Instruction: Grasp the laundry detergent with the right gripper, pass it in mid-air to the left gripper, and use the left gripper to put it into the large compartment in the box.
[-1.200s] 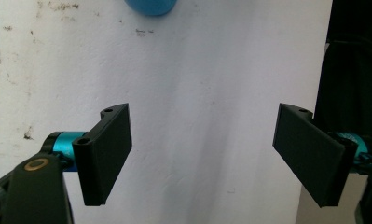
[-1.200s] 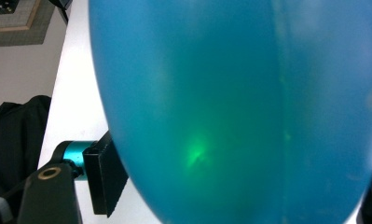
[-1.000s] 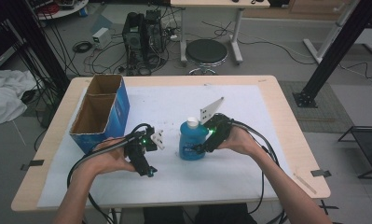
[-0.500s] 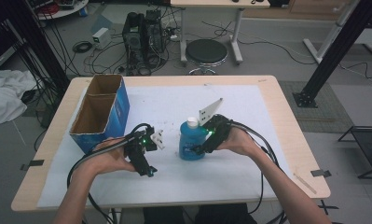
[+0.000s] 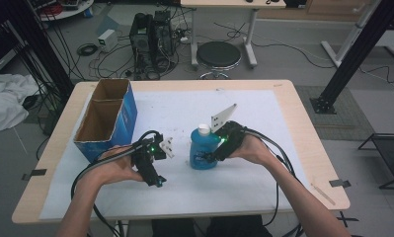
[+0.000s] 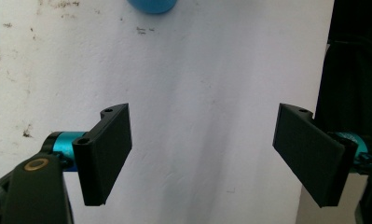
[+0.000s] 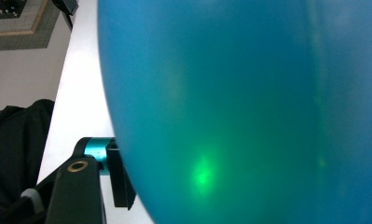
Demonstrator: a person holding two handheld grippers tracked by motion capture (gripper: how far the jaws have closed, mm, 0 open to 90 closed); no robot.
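Observation:
A blue plastic bottle (image 5: pixel 203 148) with a pale cap stands upright on the white sheet near the table's middle. My right gripper (image 5: pixel 211 156) comes in from the right and is shut on the bottle's lower body. In the right gripper view the bottle (image 7: pixel 244 116) is pressed close, and one black finger (image 7: pixel 119 179) lies against its side. My left gripper (image 5: pixel 155 178) hovers left of the bottle, apart from it, and points down at the sheet. Its jaws stand wide open with nothing between them (image 6: pixel 202 158). The bottle's base (image 6: pixel 152 5) peeks in at the top edge.
A blue cardboard box (image 5: pixel 105 121), open on top with two compartments, stands at the table's left side. The white sheet (image 5: pixel 263 173) covers most of the wooden table (image 5: pixel 303 113). A black stool (image 5: pixel 218 53) and computer gear sit on the floor beyond.

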